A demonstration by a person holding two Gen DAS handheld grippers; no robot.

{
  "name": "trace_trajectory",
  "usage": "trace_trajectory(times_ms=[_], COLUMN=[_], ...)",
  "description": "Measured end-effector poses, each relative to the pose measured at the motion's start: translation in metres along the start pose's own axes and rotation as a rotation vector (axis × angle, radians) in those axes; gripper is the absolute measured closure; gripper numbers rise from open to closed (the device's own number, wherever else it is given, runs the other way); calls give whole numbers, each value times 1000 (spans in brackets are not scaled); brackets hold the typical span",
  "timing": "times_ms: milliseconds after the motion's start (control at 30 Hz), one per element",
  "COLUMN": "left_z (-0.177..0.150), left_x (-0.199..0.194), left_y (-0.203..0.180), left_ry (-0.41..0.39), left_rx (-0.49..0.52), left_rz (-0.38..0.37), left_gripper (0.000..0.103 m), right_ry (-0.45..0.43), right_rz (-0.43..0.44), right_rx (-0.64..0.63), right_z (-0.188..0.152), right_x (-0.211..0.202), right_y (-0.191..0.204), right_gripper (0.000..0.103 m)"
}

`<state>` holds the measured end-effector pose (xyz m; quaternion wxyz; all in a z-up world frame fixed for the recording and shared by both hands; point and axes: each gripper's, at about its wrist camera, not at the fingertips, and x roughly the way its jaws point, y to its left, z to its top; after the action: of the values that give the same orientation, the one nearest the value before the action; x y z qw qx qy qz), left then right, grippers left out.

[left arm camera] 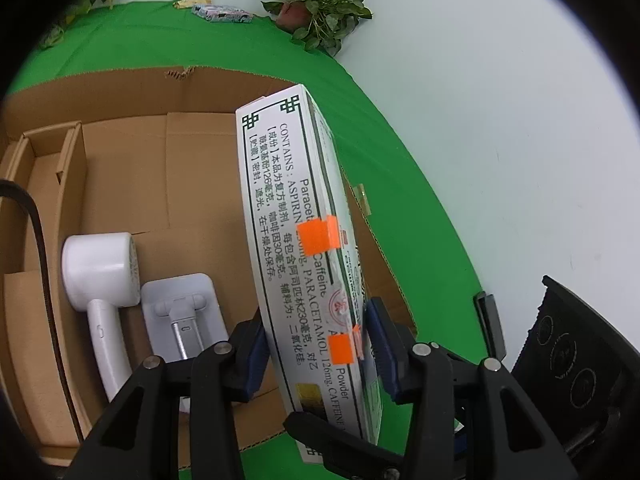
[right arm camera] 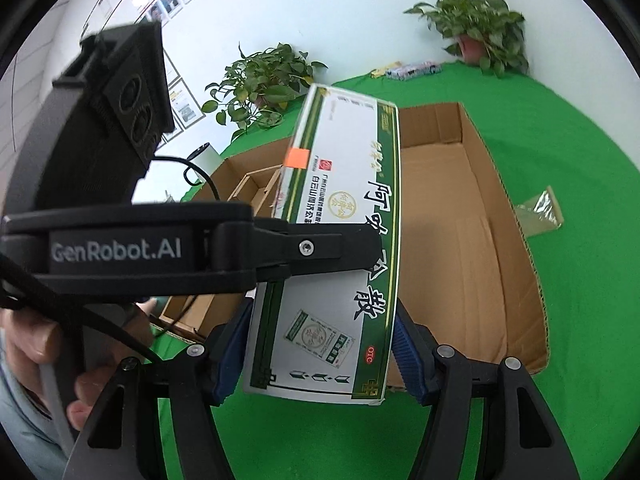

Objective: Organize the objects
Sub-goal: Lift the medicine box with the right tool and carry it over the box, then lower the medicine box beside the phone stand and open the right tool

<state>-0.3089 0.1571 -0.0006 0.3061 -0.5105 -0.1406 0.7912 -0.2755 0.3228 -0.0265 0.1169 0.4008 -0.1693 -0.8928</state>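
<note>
A white and green medicine box (left arm camera: 296,232) with orange stickers is held above an open cardboard box (left arm camera: 192,168). My left gripper (left arm camera: 316,354) is shut on its narrow sides. My right gripper (right arm camera: 320,352) is shut on the same medicine box (right arm camera: 340,240) across its wide face, near the end. The left gripper's finger (right arm camera: 312,250) crosses in front of the box in the right wrist view. Inside the cardboard box lie a white hair dryer (left arm camera: 100,276) and a white stand (left arm camera: 180,312).
The cardboard box (right arm camera: 500,216) sits on a green cloth (right arm camera: 580,168). Cardboard dividers (left arm camera: 48,152) are at its left. Potted plants (left arm camera: 320,4) and small packets (left arm camera: 222,14) stand at the table's far edge. A clear packet (right arm camera: 542,212) lies right of the box.
</note>
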Motion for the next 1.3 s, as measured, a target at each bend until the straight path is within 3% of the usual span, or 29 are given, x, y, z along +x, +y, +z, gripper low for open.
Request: trace_trajectory(times_ms=[367, 567, 733, 1000, 1033, 1167, 1300], left_z=[24, 16, 14, 14, 14, 10, -7], left_x=[19, 54, 65, 55, 45, 8, -36], left_y=[23, 37, 48, 49, 47, 41, 26], left_ry=[30, 100, 106, 79, 46, -45, -149], left_rx=[-47, -80, -98, -107, -94, -54, 38], left_rz=[-36, -64, -83, 38, 83, 128, 230], left_gripper=[60, 60, 59, 51, 51, 51, 51], right_ry=[52, 124, 150, 174, 177, 187, 211], right_rz=[-44, -75, -103, -184, -203, -249, -256], right_rx=[-9, 36, 25, -34, -35, -33, -26], right_z=[14, 6, 4, -2, -3, 0, 2], right_x=[25, 43, 56, 69, 70, 75, 79], right_y=[-3, -19, -24, -18, -17, -21, -21], right_gripper=[41, 41, 41, 42, 42, 42, 38])
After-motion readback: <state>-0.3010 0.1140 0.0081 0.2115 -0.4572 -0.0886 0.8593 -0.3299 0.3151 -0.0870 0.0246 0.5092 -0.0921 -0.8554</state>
